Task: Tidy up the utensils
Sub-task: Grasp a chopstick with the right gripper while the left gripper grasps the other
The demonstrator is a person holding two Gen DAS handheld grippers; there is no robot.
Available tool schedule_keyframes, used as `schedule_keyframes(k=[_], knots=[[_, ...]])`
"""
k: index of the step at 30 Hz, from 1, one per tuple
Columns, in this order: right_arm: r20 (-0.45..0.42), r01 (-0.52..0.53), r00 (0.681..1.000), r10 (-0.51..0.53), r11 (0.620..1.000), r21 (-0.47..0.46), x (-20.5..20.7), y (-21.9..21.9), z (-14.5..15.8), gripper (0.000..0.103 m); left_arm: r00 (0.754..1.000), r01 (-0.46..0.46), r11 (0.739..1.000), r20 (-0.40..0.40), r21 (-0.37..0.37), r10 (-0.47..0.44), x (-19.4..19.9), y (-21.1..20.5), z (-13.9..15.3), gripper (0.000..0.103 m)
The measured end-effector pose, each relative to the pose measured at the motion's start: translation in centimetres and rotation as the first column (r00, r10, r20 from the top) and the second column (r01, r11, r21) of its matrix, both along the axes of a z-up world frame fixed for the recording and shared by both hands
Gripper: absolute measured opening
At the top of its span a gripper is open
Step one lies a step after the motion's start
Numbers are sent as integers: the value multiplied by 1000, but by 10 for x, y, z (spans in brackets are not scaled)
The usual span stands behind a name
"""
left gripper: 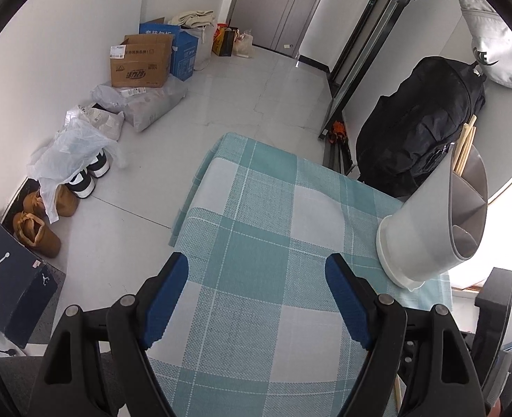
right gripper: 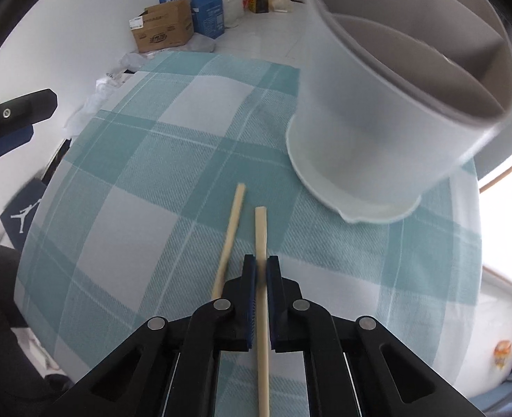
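Two pale wooden chopsticks lie on the teal checked tablecloth [right gripper: 158, 187]. My right gripper [right gripper: 261, 260] is shut on the right chopstick [right gripper: 260, 229], which runs between the blue pads. The left chopstick [right gripper: 231, 226] lies loose beside the left finger. Just beyond stands a white round utensil holder [right gripper: 377, 121] with inner dividers. In the left wrist view the utensil holder [left gripper: 426, 229] is at the right with wooden sticks [left gripper: 464, 149] poking out behind its rim. My left gripper [left gripper: 256, 264] hovers open over the tablecloth [left gripper: 256, 208] with nothing between its fingers.
The table's far and left edges drop to a tiled floor. Cardboard boxes [left gripper: 141, 62], plastic bags and shoes [left gripper: 82, 177] line the left wall. A black backpack [left gripper: 422, 128] stands beyond the table's right corner. A dark shoebox [left gripper: 9, 285] sits at the lower left.
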State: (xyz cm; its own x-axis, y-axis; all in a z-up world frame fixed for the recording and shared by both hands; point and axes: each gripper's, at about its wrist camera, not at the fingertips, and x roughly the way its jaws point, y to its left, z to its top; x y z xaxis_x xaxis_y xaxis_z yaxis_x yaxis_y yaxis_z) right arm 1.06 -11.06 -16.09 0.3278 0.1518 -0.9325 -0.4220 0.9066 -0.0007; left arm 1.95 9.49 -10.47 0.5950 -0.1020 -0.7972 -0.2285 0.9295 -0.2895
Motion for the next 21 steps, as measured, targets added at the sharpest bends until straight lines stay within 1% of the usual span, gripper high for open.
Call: schedule_keyframes(k=[4,5,8,9,13,14,15,16,17,19,20,21], knots=[[-35,13,999,-11,999,39,5,-10,1,6,1000,14,1000,-5,-1,-14,1,-5,0,78],[-34,12,999,-10,999,37,9,-9,2,8,1000,18,1000,-6,0,-18,2,-6,0,78],[-33,-14,999,14,1000,21,17,-4,2,10,1000,24,1000,-10,9,-24,2,-8,0,78],[-30,-24,999,24,1000,16,19,0,2,14,1000,26,1000,-9,13,-25,1,-9,0,78],[-6,-54,999,54,998,-34,20,17,2,19,999,40,999,-15,22,-39,1,-11,-2,78],[-2,-60,998,60,997,-38,20,18,2,18,999,40,999,-17,28,-39,1,-11,-2,78],[-6,-59,998,59,998,-27,21,18,2,14,999,41,999,-21,33,-40,1,-10,-3,78],[-10,-52,999,52,999,-15,21,21,1,12,999,37,999,-23,34,-36,1,-11,-4,78],[-12,-48,999,47,999,-7,22,20,0,5,999,39,999,-28,36,-38,2,-11,-5,78],[-17,-34,999,35,999,35,23,12,3,5,998,49,998,-38,36,-48,3,-12,-8,78],[-6,-26,1000,26,998,58,23,7,6,5,998,56,998,-42,39,-55,3,-13,-10,78],[16,-15,1000,14,996,86,23,0,15,5,997,66,997,-52,48,-63,3,-16,-12,78]])
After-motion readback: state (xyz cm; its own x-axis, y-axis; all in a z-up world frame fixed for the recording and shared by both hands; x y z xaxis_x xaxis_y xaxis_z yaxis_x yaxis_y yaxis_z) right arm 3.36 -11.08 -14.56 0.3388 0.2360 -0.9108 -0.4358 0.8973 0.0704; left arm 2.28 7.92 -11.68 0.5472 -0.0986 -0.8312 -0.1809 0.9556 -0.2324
